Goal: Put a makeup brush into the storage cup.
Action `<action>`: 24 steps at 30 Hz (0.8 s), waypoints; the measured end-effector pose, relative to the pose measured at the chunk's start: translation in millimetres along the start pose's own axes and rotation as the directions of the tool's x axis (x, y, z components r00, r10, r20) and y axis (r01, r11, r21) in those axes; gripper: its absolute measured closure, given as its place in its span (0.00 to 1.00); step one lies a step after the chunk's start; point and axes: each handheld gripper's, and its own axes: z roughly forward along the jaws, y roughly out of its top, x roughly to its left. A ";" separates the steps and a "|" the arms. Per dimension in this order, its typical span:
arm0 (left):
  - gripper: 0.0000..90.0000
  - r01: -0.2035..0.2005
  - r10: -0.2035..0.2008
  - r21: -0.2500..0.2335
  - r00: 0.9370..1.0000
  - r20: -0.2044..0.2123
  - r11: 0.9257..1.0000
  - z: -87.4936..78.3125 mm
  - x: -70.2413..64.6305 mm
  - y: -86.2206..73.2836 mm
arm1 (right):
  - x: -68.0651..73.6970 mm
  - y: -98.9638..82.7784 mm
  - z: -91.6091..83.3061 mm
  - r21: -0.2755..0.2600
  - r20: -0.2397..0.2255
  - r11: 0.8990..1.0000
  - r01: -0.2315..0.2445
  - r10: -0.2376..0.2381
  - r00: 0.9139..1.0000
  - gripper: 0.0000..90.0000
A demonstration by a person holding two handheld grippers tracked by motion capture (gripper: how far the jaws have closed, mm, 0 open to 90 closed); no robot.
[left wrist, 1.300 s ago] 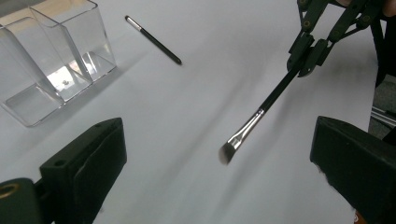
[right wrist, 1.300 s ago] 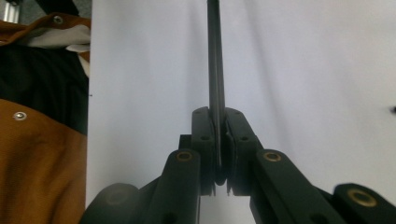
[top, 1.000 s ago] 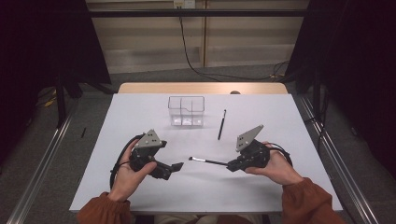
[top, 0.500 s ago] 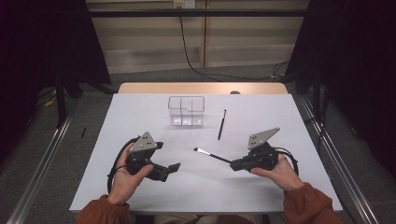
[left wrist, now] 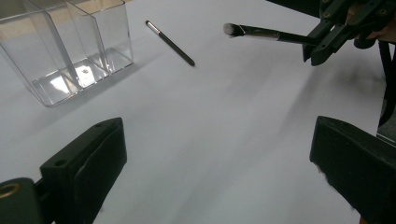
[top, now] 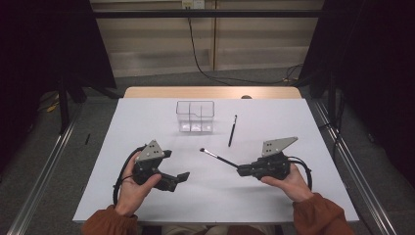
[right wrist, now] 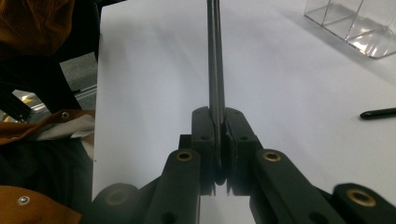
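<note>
The right tongs (top: 240, 171) clench a slim black-handled makeup brush (top: 218, 156) above the white surface (top: 274, 122), while the left tongs (top: 182, 178) gape released.

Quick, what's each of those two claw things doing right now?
Left gripper: open, holding nothing.
Right gripper: closed on the handle of a makeup brush.

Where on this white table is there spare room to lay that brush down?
Widest bare patch: the table left of the clear organizer and left tool. Also free are the near middle strip between both tools and the far right corner beyond the black pen. Tightest spot: between organizer and pen, near the brush clamped in the right tool.
</note>
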 end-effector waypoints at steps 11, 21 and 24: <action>0.04 -0.006 0.006 -0.010 1.000 -0.009 1.000 -0.1 -0.6 -0.9 | 6.9 3.3 0.1 -0.092 0.033 0.995 0.034 -0.031 0.999 0.93; 0.04 -0.003 0.002 -0.018 0.999 -0.043 1.000 1.3 -0.1 -3.0 | 8.9 3.9 -1.1 -0.187 0.037 0.981 0.040 -0.034 0.999 0.93; 0.04 -0.005 0.004 -0.024 0.999 -0.046 1.000 1.7 0.0 -3.4 | 11.3 5.4 0.2 -0.213 0.035 0.976 0.049 -0.043 0.998 0.93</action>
